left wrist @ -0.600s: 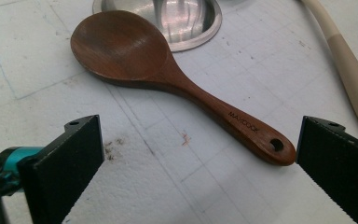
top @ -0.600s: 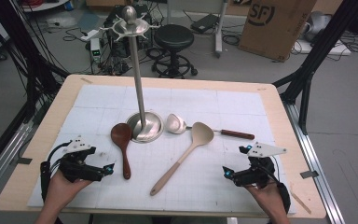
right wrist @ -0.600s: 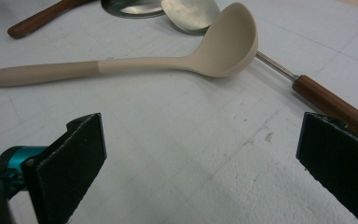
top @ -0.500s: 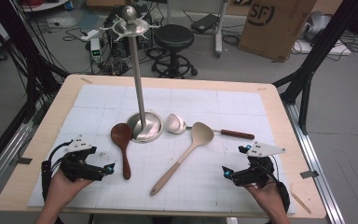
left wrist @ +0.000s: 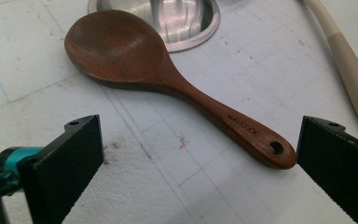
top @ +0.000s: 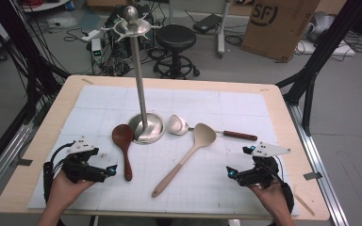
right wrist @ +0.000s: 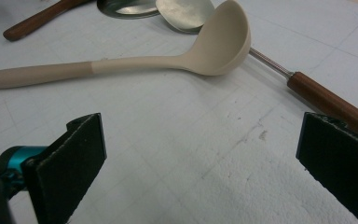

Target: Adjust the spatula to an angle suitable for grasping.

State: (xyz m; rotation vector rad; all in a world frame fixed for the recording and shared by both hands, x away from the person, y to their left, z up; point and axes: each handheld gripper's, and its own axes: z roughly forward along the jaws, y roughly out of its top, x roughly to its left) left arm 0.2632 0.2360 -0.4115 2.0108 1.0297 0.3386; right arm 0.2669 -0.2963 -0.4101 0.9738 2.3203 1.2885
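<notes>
Black padded jaws are held wide apart on both tongs, with nothing between them: the left gripper (top: 109, 170) and the right gripper (top: 230, 173) are both rested low on the white gridded mat (top: 245, 108), at its near edge. From the left gripper the dark wooden spoon (left wrist: 168, 79) is met first; it is the nearest utensil to either hand. Its handle end, with the hanging hole, is seen just ahead of the jaws in the left gripper view, close to one pad, and its long axis is run away from the tongs so that the bowl is laid just beside the round steel base of the hanging stand (top: 145, 127). Farther from that base, toward the right gripper, the cream ladle (right wrist: 121, 63) is laid slantwise, bowl toward the stand and handle toward the near edge, well ahead of the right jaws. Behind it a steel ladle with a brown handle (right wrist: 328, 100) is laid, its bowl beside the stand's base.
</notes>
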